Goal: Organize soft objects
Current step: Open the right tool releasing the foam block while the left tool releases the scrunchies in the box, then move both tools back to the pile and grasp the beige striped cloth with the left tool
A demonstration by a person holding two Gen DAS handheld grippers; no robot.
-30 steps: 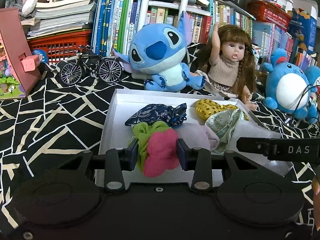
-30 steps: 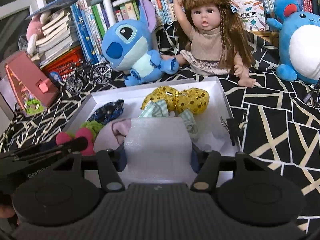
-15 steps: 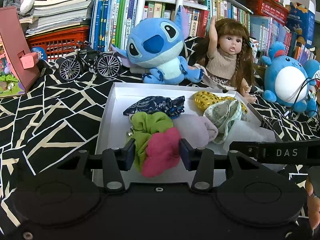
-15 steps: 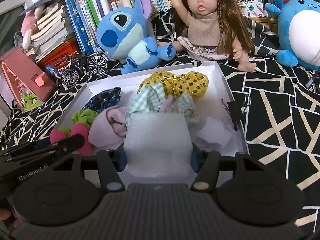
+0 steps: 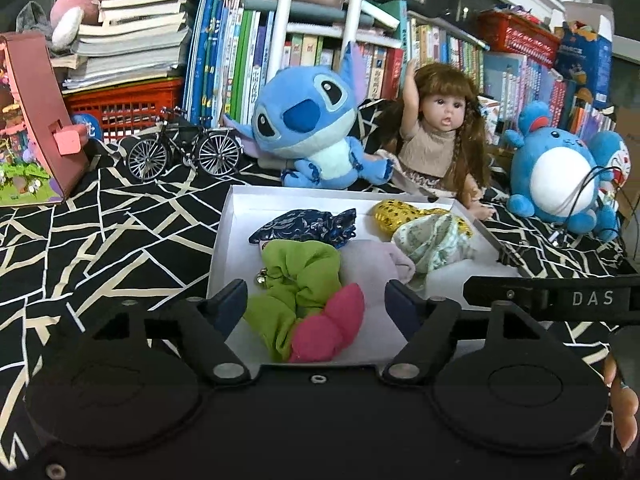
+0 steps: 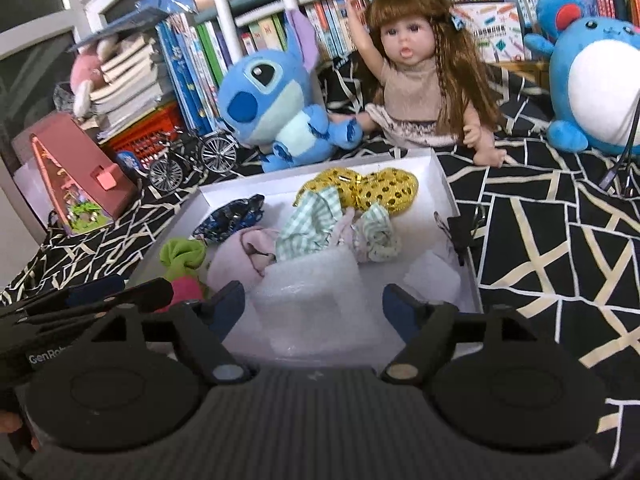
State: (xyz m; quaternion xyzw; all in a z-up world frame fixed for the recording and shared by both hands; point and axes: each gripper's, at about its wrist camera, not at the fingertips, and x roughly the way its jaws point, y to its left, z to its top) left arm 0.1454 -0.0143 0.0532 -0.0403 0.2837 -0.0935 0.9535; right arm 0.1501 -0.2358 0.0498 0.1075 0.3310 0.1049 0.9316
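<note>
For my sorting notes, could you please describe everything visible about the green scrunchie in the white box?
The green scrunchie is a gathered ring of lime, thin-looking fabric with small metal bells on its left side. It lies crumpled in the white box, near its left wall, touching the pink scrunchie in front and the navy one behind.

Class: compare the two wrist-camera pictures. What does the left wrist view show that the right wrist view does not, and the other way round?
Only the left wrist view shows the green-and-pink scrunchie whole, lying between the opening left gripper jaws, untouched.

Only the right wrist view shows the white foam block between the opening right gripper jaws, and the black binder clip on the tray's edge.

Both show the white tray, gold scrunchie, blue plush and doll.
</note>
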